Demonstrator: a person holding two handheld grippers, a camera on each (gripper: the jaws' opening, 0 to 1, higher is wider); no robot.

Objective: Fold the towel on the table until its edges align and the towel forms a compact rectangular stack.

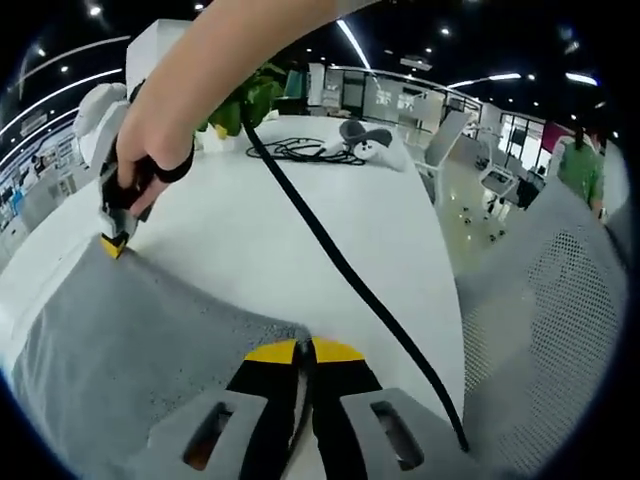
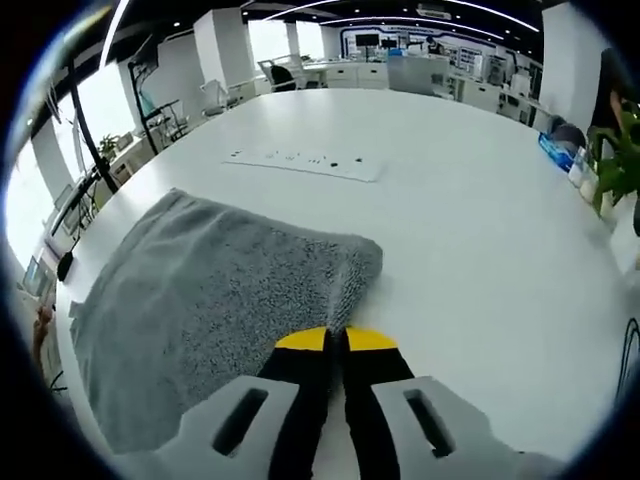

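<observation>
A grey towel (image 1: 130,350) lies on the white table (image 1: 260,220); it looks doubled over, with a rounded fold along its far side (image 2: 300,235). My left gripper (image 1: 305,352) is shut, and its yellow tips pinch the towel's near corner. In the left gripper view a hand holds my right gripper (image 1: 115,243), which nips the towel's far corner down at the tabletop. In the right gripper view the right gripper (image 2: 336,340) has its jaws closed on the towel's edge (image 2: 345,300).
A black cable (image 1: 340,262) runs across the table to a coil and a grey device (image 1: 365,135), with a green plant (image 1: 250,100) behind. A mesh chair (image 1: 550,300) stands beside the table. A white power strip (image 2: 310,160) lies beyond the towel.
</observation>
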